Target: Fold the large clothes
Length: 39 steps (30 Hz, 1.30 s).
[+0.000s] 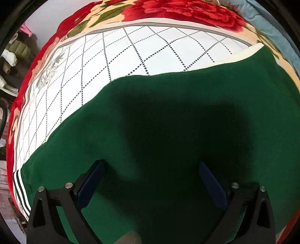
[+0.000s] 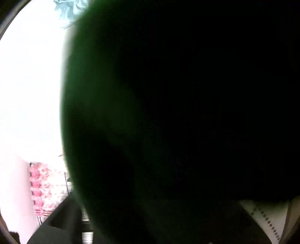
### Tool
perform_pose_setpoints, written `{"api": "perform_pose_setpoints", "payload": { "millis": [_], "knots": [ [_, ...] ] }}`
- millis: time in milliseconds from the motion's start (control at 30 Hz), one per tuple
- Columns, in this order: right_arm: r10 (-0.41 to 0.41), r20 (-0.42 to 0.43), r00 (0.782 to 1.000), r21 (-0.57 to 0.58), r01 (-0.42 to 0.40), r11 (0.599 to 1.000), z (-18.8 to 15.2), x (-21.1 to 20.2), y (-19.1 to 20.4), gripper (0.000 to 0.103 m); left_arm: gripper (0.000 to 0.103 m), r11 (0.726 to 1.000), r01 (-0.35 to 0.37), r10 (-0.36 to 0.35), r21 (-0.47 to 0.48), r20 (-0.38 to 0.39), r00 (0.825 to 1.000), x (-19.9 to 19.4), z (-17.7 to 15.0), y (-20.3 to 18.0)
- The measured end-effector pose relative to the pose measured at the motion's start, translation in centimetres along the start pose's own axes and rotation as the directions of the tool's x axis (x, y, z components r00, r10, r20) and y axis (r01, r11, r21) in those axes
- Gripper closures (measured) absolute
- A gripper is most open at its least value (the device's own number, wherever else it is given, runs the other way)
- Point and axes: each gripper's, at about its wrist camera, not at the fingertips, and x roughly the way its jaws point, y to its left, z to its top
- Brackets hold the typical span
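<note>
From my left wrist camera I see the left gripper [image 1: 150, 169] with its jaws spread wide, the two blue pads [image 1: 90, 184] well apart and nothing pinched between them. They hang over the green garment [image 1: 168, 122] that fills the frame from about four o'clock round to eight o'clock; whether the tips touch the cloth I cannot tell.

One garment is in view, dark green, with a striped white-and-green cuff [image 1: 20, 185] at eight o'clock. It lies on one white quilted sheet [image 1: 112, 56] with a dotted diamond grid, which reaches from nine o'clock up to one o'clock. Beyond that, from ten to two o'clock, runs one red floral blanket [image 1: 178, 11].

On the right wrist camera the same green cloth [image 2: 93, 93] presses close against the lens and blacks out most of the picture. The right gripper's fingers are buried behind it, so I cannot tell how far they stand apart or whether they have hold of the fabric. A corner of the dotted sheet [image 2: 266, 217] shows at five o'clock.
</note>
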Motion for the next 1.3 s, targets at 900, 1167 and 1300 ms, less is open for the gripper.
{"api": "perform_pose_setpoints", "payload": {
  "millis": [900, 1167, 1300],
  "knots": [
    [-0.411, -0.071, 0.909, -0.867, 0.148, 0.477, -28.2, 18.3, 28.8, 0.085, 0.0, 0.771, 0.0, 0.027, -0.637, 0.034, 0.999, -16.0, -19.4, 26.3],
    [-0.739, -0.092, 0.668, -0.995, -0.041, 0.086, -47.0, 31.7, 15.8, 0.082, 0.0, 0.591, -0.212, 0.177, -0.778, -0.131, 0.975, -16.3, -30.0, 36.3],
    [-0.76, -0.118, 0.639, -0.992, -0.106, 0.065, -49.5, 32.1, 14.3, 0.045, 0.0, 0.588, -0.186, 0.164, -0.787, -0.109, 0.98, -17.4, -30.2, 37.5]
  ]
}}
